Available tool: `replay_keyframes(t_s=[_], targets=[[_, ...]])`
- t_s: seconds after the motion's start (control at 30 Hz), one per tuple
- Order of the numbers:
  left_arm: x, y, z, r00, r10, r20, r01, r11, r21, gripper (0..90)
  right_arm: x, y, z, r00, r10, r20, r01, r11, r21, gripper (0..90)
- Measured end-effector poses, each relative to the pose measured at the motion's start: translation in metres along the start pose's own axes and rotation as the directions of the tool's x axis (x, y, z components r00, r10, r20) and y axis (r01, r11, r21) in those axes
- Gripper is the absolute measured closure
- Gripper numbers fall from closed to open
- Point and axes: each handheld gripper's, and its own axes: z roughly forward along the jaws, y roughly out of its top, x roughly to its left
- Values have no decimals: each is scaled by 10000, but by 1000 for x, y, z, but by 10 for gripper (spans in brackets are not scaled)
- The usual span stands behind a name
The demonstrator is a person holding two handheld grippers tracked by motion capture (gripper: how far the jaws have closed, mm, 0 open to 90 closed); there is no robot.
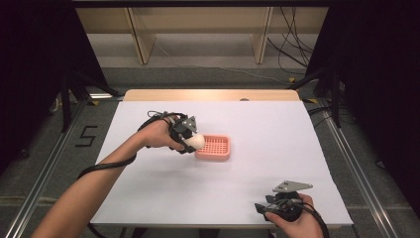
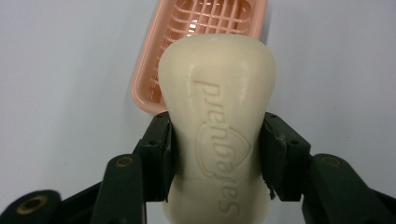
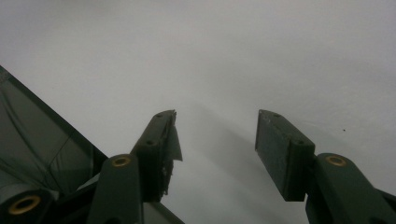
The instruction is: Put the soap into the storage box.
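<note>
High view shows a white tabletop [image 1: 237, 188] with two hands over it. The left hand [image 1: 157, 135] holds the left claw [image 1: 190, 139] near the middle of the tabletop. That claw is squeezed tight on a bar of soap [image 1: 196, 141]. The soap is pale cream and is up in the air, right at the left edge of a pink soap dish [image 1: 216, 147]. The dish has a grid of little holes in its bottom and sits flat on the white tabletop.

Left gripper view looks along the left claw [image 2: 217, 154]. Its two black jaws press on both sides of the soap [image 2: 217, 116], about halfway along the bar. The word "Safeguard" is stamped into the soap. The pink dish [image 2: 149, 88] peeks out behind and past the far end of the bar.

The right hand [image 1: 297, 223] is low at the near right edge of the tabletop, well apart from the dish. The right claw [image 3: 217, 149] stands wide open with nothing between its jaws, just above the white tabletop [image 3: 233, 56].
</note>
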Motion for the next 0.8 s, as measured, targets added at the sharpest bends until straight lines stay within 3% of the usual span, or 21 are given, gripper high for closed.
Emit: replay_keyframes(t_s=[0.53, 0.57, 0.6, 0.8], targets=[[4, 10, 5, 9999, 143, 54, -143, 9999, -33, 496, 0, -1, 0, 10000, 6, -15, -6, 10000, 9, 482], [4, 10, 5, 9999, 122, 6, -122, 9999, -105, 496, 1, 0, 0, 9992, -2, 407, 0, 10000, 57, 482], [4, 12, 5, 9998, 180, 23, -179, 9998, -45, 496, 2, 0, 0, 9985, -30, 544, 23, 9999, 118, 482], [5, 17, 9, 9995, 318, 29, -318, 9995, -50, 496, 2, -1, 0, 9985, 37, 554, -37, 10000, -8, 482]])
